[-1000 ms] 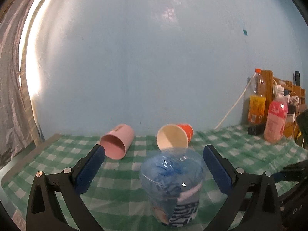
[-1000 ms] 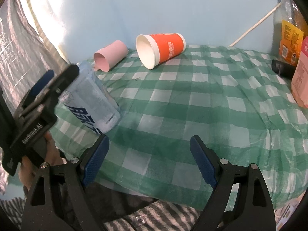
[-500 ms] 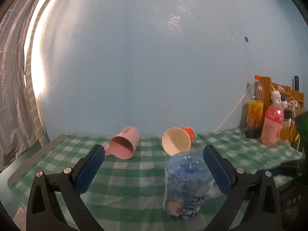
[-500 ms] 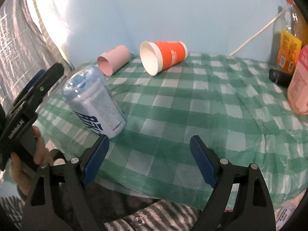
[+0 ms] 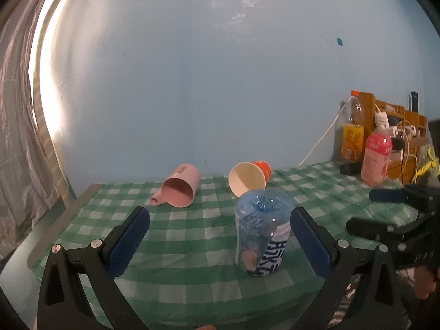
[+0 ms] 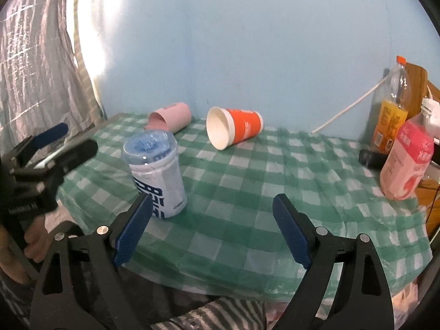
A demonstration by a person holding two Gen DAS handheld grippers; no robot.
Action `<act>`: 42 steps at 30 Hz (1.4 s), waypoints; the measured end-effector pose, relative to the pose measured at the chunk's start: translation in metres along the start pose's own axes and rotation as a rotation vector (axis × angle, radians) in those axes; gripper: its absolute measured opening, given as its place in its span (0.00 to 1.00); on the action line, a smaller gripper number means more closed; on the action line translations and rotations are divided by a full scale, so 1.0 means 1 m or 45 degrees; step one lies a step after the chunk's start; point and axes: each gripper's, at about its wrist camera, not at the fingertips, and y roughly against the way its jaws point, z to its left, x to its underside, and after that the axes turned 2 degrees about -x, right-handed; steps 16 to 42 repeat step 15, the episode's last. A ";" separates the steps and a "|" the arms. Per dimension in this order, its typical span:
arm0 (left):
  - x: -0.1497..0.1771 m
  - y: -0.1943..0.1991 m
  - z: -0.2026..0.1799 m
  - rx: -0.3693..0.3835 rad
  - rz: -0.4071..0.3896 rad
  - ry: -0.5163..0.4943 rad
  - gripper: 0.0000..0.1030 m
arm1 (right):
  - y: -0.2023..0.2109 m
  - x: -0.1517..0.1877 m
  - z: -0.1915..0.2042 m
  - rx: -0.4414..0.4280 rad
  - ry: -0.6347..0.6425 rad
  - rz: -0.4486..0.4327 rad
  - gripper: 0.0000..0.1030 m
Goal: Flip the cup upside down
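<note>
The clear cup [image 5: 262, 231] is stood upside down, rim on the checked cloth [image 5: 192, 236], near the cloth's front edge. In the left wrist view it is seen at about 4 o'clock, just inside the right finger of the left gripper [image 5: 220, 236], whose jaws are spread and touch nothing. The right gripper [image 6: 211, 229] is likewise spread and empty. A pink cup [image 5: 180, 189] and an orange cup [image 6: 233, 130] are laid on their sides at 12 o'clock behind it.

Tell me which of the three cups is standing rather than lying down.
The clear blue cup, nearest the grippers. The pink cup and orange cup lie on their sides.
</note>
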 end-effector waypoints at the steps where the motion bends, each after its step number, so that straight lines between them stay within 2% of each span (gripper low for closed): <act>1: 0.000 0.001 -0.001 0.012 -0.001 -0.003 1.00 | 0.001 0.000 0.000 0.006 0.000 -0.010 0.86; 11: 0.002 0.005 -0.009 0.109 0.019 -0.003 1.00 | 0.010 0.000 0.001 0.027 -0.010 -0.059 0.86; 42: 0.004 0.002 -0.012 0.102 0.033 -0.016 1.00 | 0.009 0.002 0.002 0.026 -0.006 -0.048 0.86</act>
